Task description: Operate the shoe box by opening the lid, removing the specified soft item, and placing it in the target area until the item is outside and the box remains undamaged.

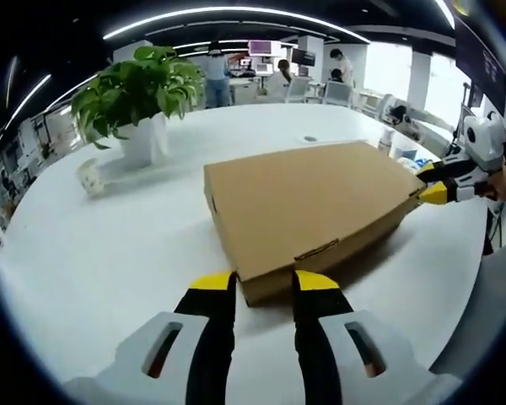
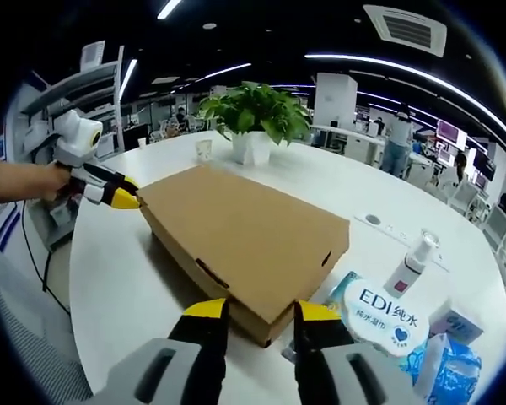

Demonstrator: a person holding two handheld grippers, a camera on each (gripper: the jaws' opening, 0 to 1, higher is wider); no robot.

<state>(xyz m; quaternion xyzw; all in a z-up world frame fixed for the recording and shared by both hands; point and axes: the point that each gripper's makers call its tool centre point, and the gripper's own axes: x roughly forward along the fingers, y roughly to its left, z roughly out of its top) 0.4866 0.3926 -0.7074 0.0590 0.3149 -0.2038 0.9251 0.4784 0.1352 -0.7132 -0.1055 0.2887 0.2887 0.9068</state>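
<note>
Grippers both sit at corners of the shoe box point(image 1: 308, 207), lid closed, box flat on the white round table point(image 1: 110, 253). Left gripper point(image 1: 264, 287): yellow-tipped jaws parted, moderate gap, straddling the near corner of the box; nothing gripped, and whether the tips touch the cardboard is hard to tell. In the right gripper view the same gripper point(image 2: 122, 197) comes in from the left, tips at the far-left box corner point(image 2: 236, 240), held by a hand point(image 2: 21, 180) cut off at the rim. Right gripper point(image 2: 259, 316): jaws parted about the same, either side of the near box corner, holding nothing; contact unclear. In the left gripper view it shows at the right edge point(image 1: 434, 186), tips against the box's far-right corner, the hand behind it mostly cut off. Soft item hidden inside the closed box, can't be made out. Potted plant point(image 1: 139, 97) stands beyond the box, a small cup point(image 1: 90, 177) near it. Wet-wipe pack point(image 2: 388, 316) and spray bottle point(image 2: 411, 261) just right of the box in the right gripper view; a blue packet point(image 2: 451, 367) is partly cut off.
</note>
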